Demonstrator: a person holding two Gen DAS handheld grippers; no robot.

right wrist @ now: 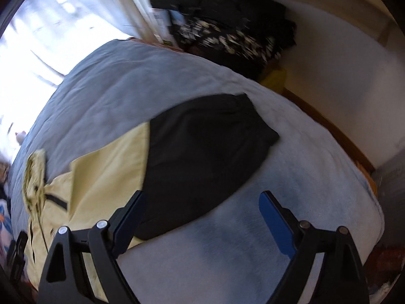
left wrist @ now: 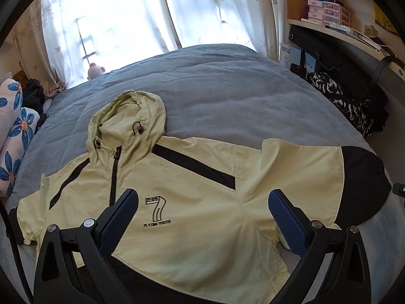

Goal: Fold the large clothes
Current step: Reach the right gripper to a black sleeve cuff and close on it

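Observation:
A pale yellow hooded jacket (left wrist: 202,202) with black stripes, a zip and a "7 Flying Youth" print lies face up on the grey bed (left wrist: 227,96). Its hood (left wrist: 126,119) points toward the window. Its right sleeve ends in a black section (left wrist: 362,185), also in the right wrist view (right wrist: 202,162). My left gripper (left wrist: 203,202) is open above the jacket's chest. My right gripper (right wrist: 202,202) is open just above the bed beside the black sleeve end. The right wrist view is blurred.
Flowered pillows (left wrist: 15,136) lie at the bed's left edge. A small plush toy (left wrist: 95,70) sits by the curtained window (left wrist: 152,12). A black-and-white patterned bag (left wrist: 346,101) and a desk (left wrist: 354,38) stand right of the bed. A wooden bed edge (right wrist: 329,126) runs along the wall.

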